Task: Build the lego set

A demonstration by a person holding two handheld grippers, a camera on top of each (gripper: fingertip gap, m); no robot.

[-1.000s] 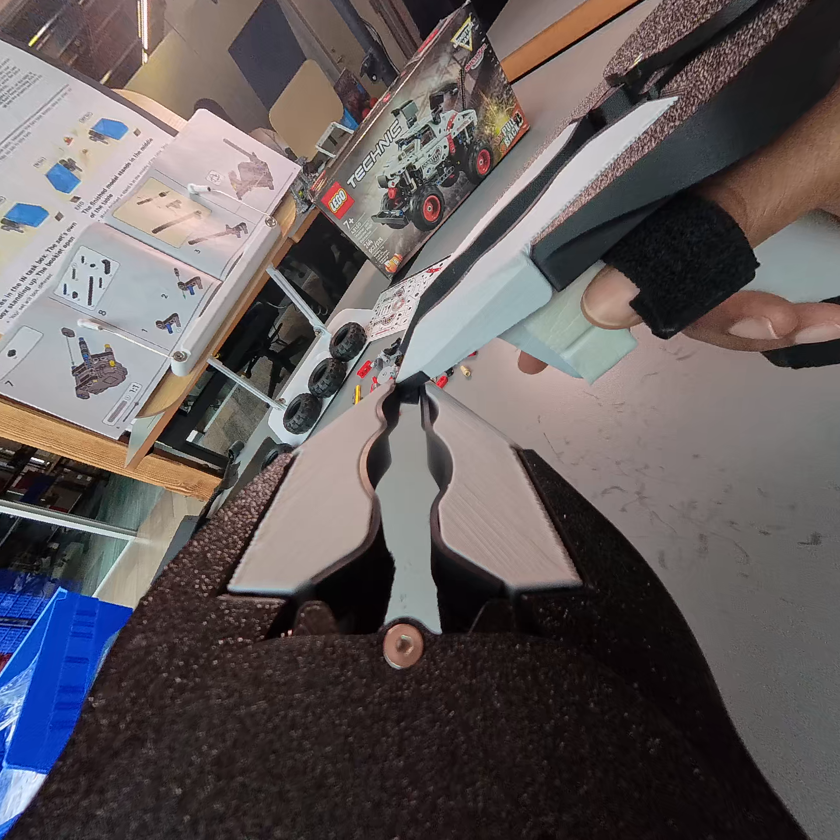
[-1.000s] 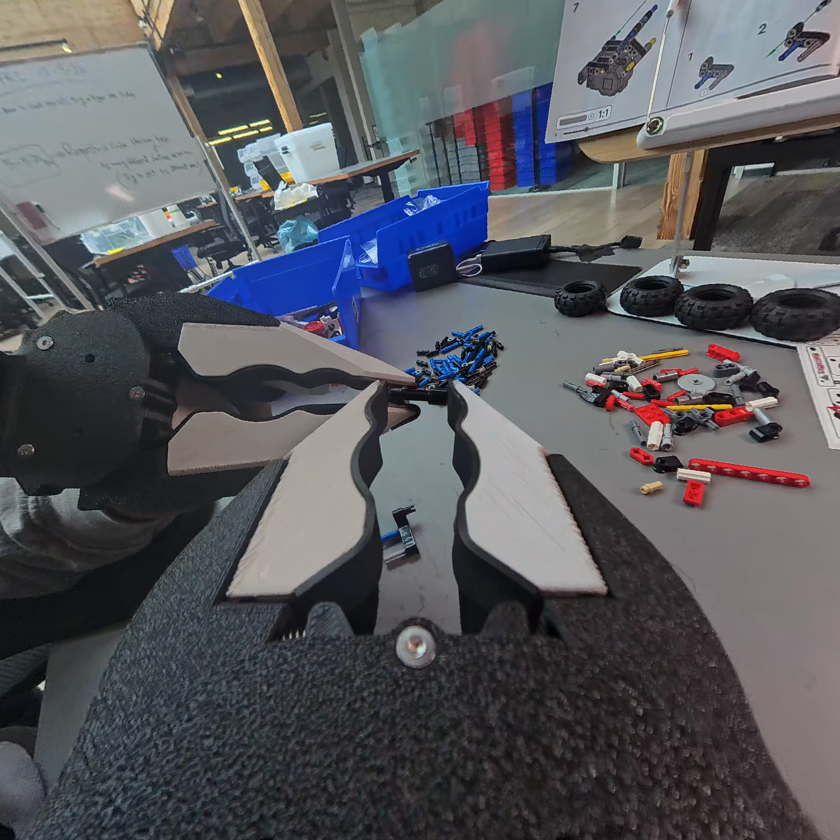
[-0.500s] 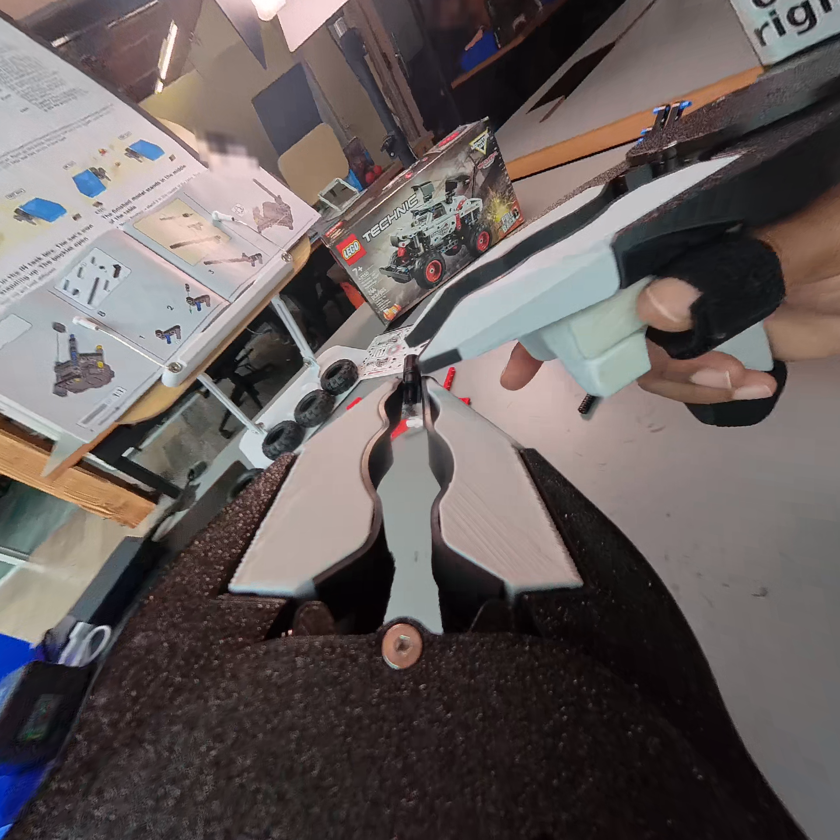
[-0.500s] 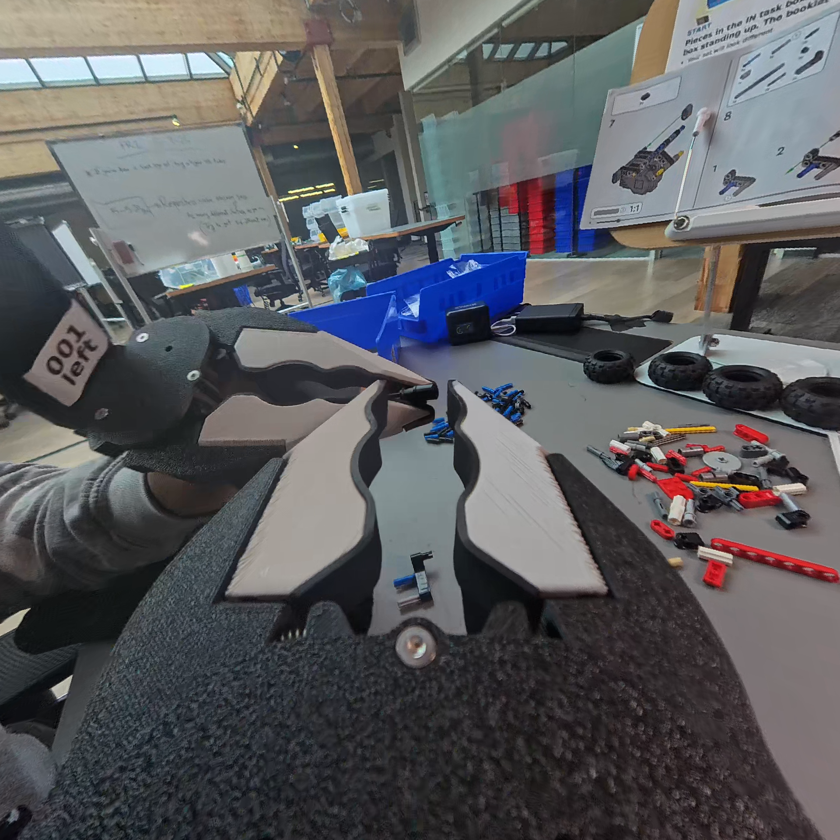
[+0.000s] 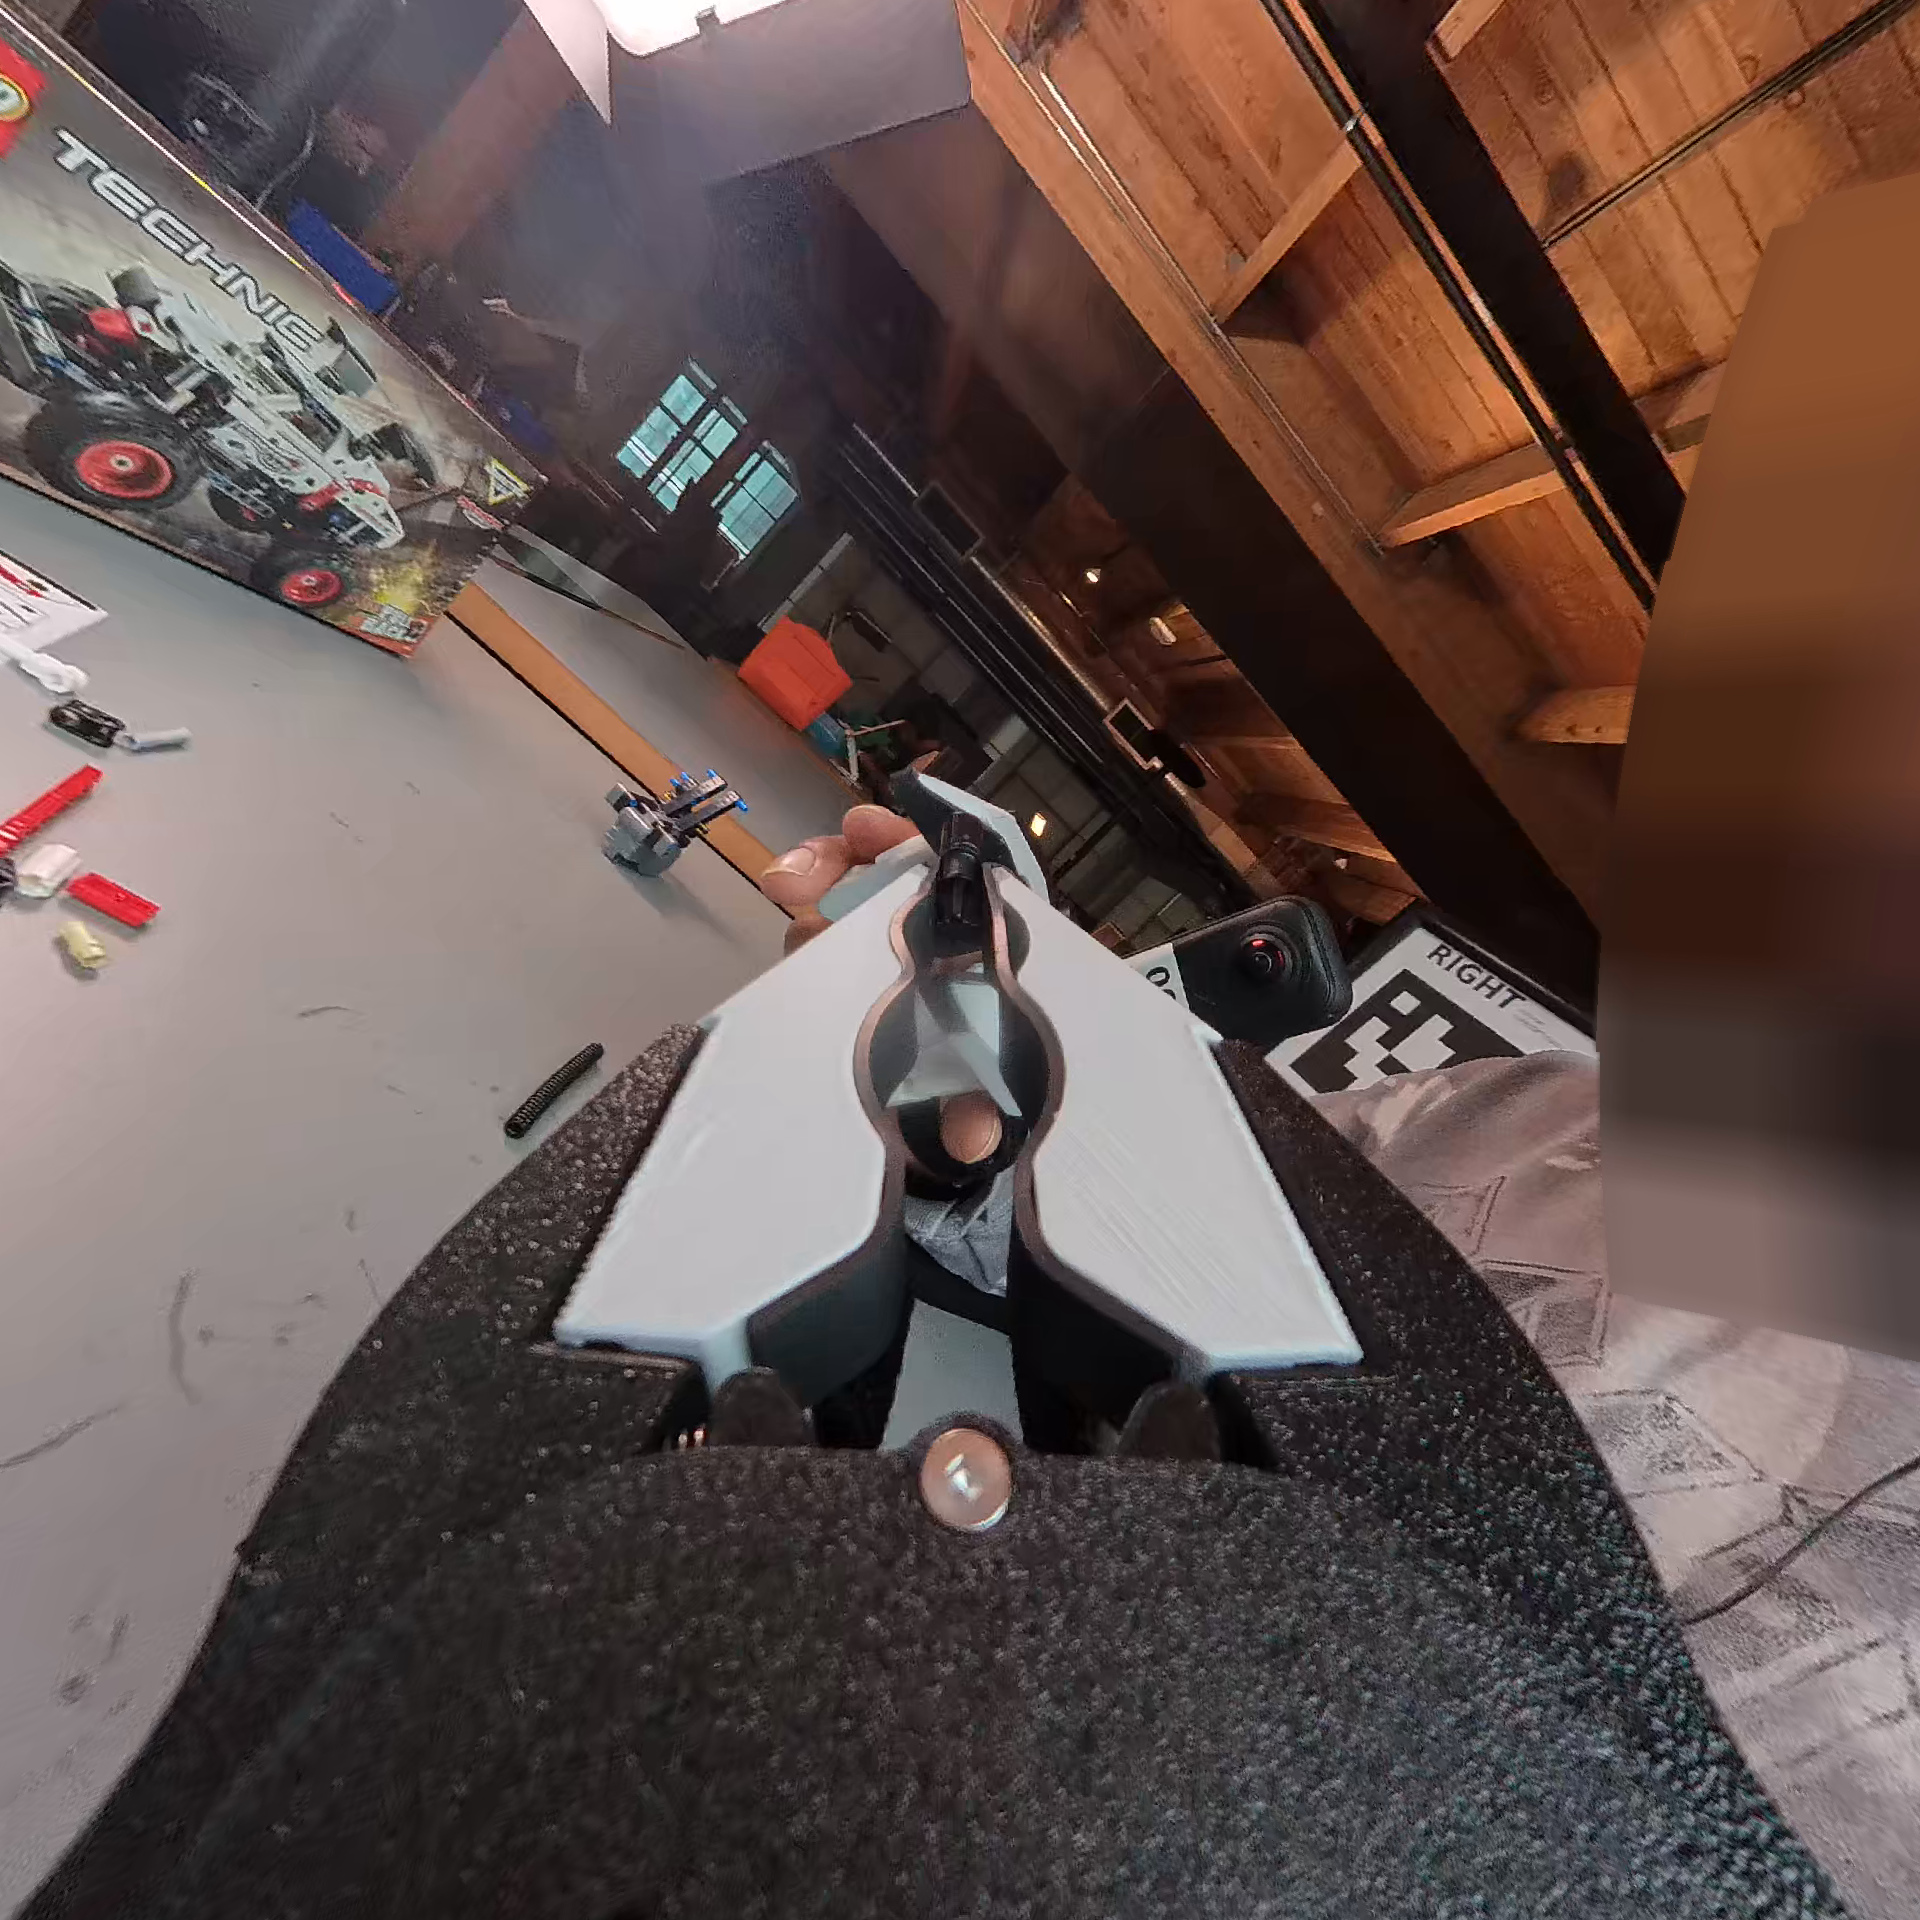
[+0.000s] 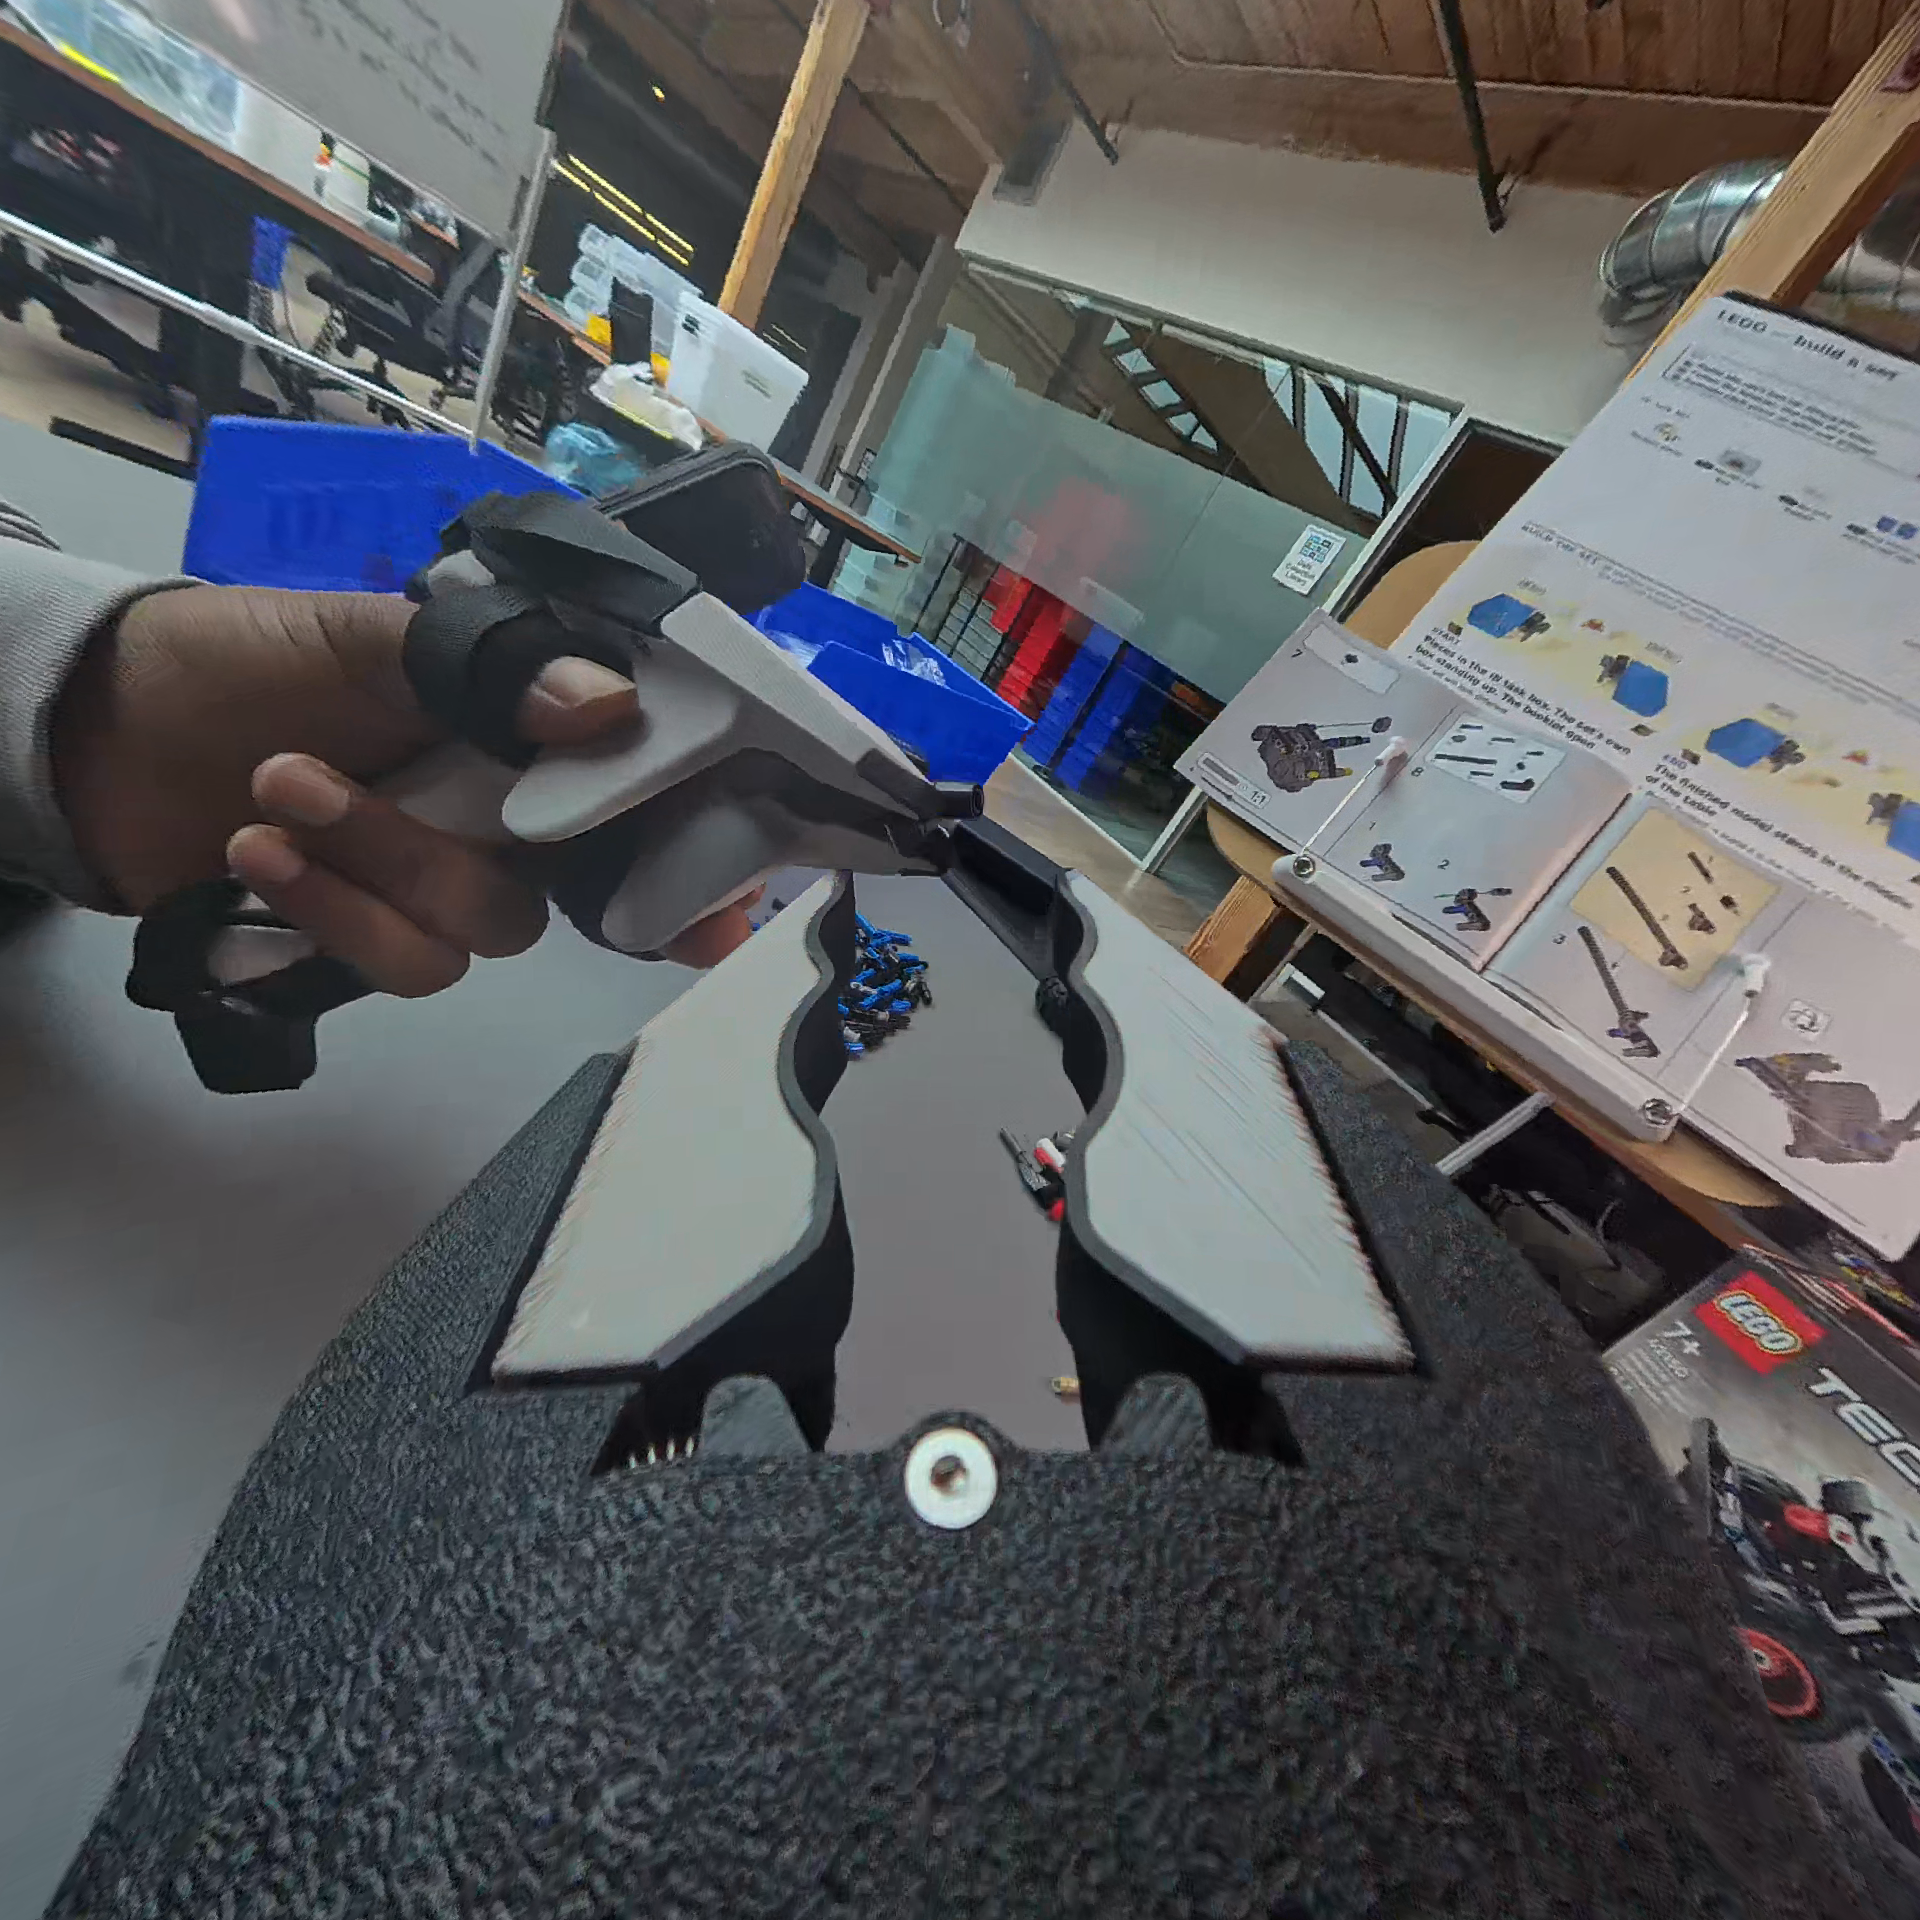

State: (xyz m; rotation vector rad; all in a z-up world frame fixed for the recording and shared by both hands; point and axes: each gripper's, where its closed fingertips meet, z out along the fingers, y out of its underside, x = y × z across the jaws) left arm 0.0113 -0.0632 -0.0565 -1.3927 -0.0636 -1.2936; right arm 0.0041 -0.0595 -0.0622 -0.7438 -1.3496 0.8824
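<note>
My left gripper point(image 5: 958, 902) is shut on a small black pin point(image 5: 954, 871) that sticks out past its tips. It is held up above the grey table point(image 5: 312, 1039). In the right wrist view the left gripper point(image 6: 951, 816), held in a hand, points its tips at the gap between my right gripper's tips. My right gripper point(image 6: 951, 899) is open and empty, its jaws well apart. A small grey sub-assembly with blue pins point(image 5: 665, 826) stands on the table beyond. A pile of blue and black pins point(image 6: 883, 977) lies past the right gripper.
The set's box point(image 5: 208, 416) stands at the back left, also low right in the right wrist view point(image 6: 1808, 1475). An instruction booklet on a stand point(image 6: 1558, 831) is at the right. Loose red and pale pieces point(image 5: 73, 883) and a black ribbed rod point(image 5: 554, 1089) lie on the table. Blue bins point(image 6: 894, 686) sit behind. The grippers are tip to tip, or close to it.
Both grippers have risen and swung round, so both views now look upward across the room. The left gripper still pinches the black pin. The right gripper stays open at the left's tips.
</note>
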